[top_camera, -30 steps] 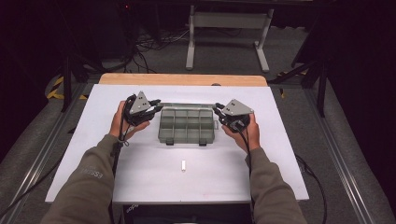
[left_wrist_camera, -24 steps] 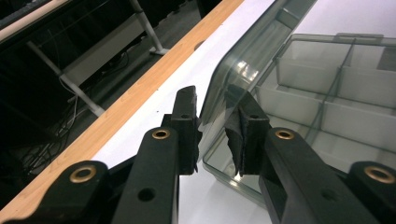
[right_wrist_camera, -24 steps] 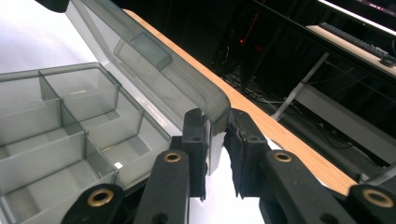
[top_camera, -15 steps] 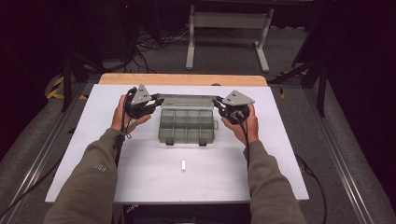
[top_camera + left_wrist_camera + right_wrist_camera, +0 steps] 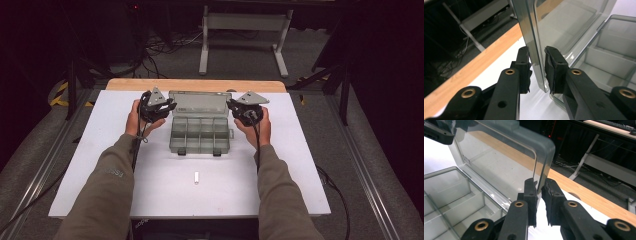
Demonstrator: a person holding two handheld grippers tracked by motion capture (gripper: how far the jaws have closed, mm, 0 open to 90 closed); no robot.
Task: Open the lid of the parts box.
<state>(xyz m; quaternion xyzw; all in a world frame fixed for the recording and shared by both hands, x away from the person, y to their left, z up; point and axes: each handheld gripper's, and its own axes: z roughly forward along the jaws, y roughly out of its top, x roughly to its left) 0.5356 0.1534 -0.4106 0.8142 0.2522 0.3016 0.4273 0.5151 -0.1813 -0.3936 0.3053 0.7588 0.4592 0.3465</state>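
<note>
The box, a clear compartment case, sits on the white counter, toward its far edge. Its lid stands raised behind the box's open compartments. The left tool is clenched on the lid's left edge; in the left gripper view its pads press the clear wall on both sides. The right tool grips the lid's right edge, its jaws having just closed further on it. A small white piece lies on the counter, nearer the person than the box.
</note>
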